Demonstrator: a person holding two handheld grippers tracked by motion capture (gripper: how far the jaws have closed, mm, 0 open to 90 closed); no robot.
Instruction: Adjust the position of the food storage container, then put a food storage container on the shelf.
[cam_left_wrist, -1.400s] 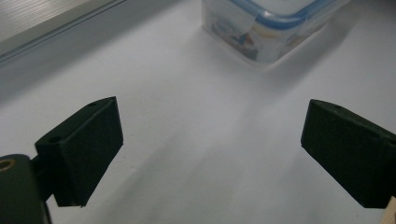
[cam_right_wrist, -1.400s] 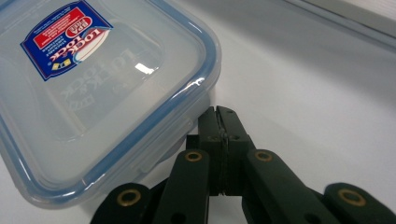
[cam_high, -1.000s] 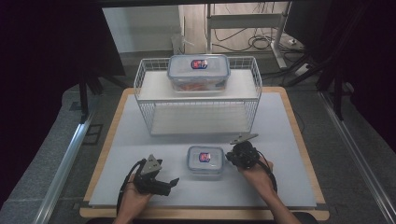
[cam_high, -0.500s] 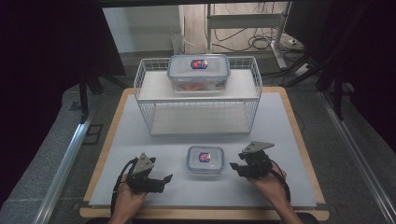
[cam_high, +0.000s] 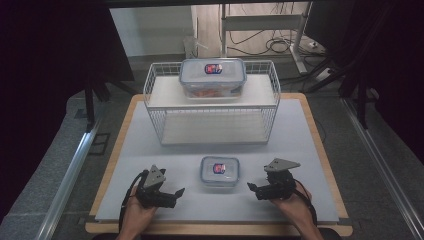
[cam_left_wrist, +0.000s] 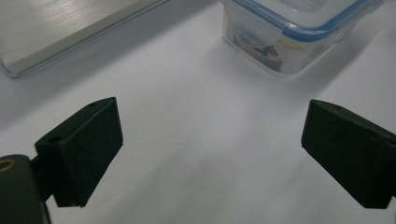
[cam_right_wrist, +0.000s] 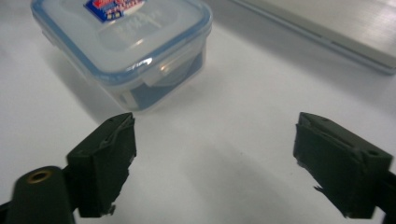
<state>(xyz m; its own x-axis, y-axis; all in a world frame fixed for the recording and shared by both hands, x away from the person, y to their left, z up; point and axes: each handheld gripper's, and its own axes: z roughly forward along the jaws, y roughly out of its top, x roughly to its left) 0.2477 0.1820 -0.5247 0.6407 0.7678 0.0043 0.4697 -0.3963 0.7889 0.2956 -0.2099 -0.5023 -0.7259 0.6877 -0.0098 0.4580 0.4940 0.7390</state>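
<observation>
**Small box set down, both grippers standing off**

Low in the middle of the high view, the small clip-lid food container (cam_high: 219, 171) sat flat on the white table mat (cam_high: 300, 145), lid on, its red and blue label facing up. Nothing touched it. To its left the left gripper (cam_high: 176, 192) rested near the mat's front edge with its jaws spread wide and nothing between them; in the left gripper view the container (cam_left_wrist: 299, 32) lay off at the upper right, well clear of the pads. To its right the right gripper (cam_high: 251, 188) pointed toward the box; its jaws had just been opening and stood wide apart, with only bare mat between them. In the right gripper view the container (cam_right_wrist: 123, 44) stood at the upper left, just beyond the left-hand pad and apart from it.

Higher in the frame, the white wire shelf rack (cam_high: 212, 107) carried a larger clip-lid container (cam_high: 213, 77) on its top tier; the lower tier looked bare.

To my eye the small box had been released onto the mat, so a placing step seemed done. What remained I could only guess: possibly moving this box to the rack, since neither gripper had hold of anything.
</observation>
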